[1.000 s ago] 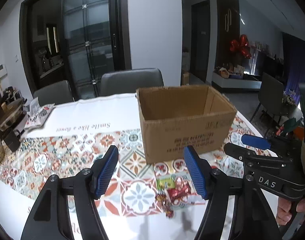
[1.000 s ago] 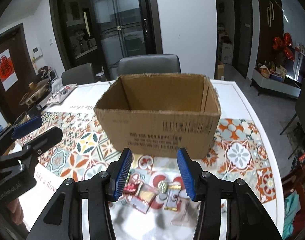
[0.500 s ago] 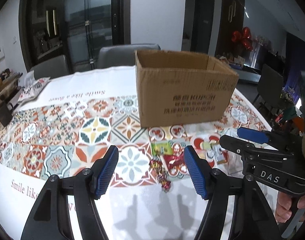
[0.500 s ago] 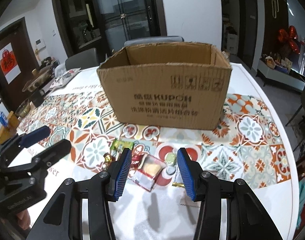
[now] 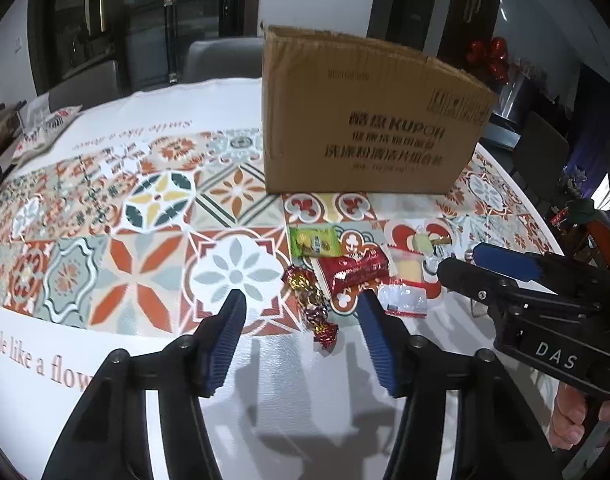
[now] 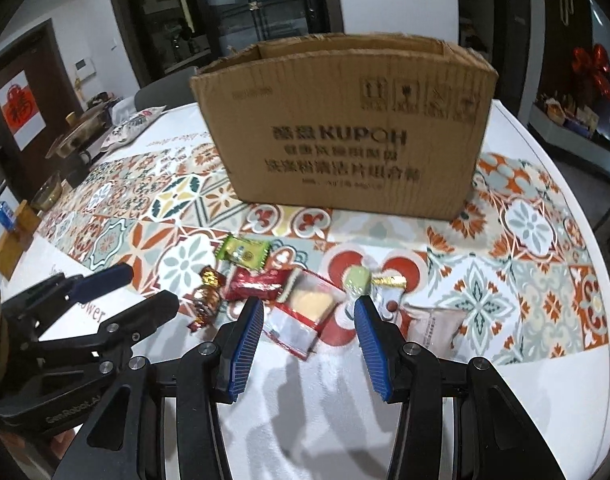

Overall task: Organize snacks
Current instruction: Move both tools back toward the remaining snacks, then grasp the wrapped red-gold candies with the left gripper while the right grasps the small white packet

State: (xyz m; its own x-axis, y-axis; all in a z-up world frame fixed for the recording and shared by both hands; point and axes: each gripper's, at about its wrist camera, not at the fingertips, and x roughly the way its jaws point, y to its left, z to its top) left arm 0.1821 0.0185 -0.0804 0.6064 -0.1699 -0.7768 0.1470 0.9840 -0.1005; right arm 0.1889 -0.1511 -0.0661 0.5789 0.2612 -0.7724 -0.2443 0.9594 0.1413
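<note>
An open cardboard box point(image 5: 369, 128) point(image 6: 345, 136) stands on the patterned tablecloth. In front of it lie several snack packets: a green packet point(image 5: 313, 241) point(image 6: 243, 253), a red packet point(image 5: 355, 270) point(image 6: 259, 282), a clear packet with a yellow biscuit point(image 6: 305, 312) point(image 5: 407, 268), and twisted foil candies point(image 5: 311, 306) point(image 6: 207, 298). My left gripper point(image 5: 301, 322) is open, low over the foil candies. My right gripper point(image 6: 308, 330) is open, low over the clear biscuit packet. Each gripper also shows at the side of the other's view.
Grey chairs point(image 5: 221, 56) stand behind the table. Bowls and a wooden block point(image 6: 15, 236) sit at the table's far left. A pale pouch point(image 6: 435, 326) lies right of the snacks. The table edge curves round on the right point(image 6: 585, 240).
Both grippers have come down and forward toward the snack pile; the box now stands higher in both views. Both stay open.
</note>
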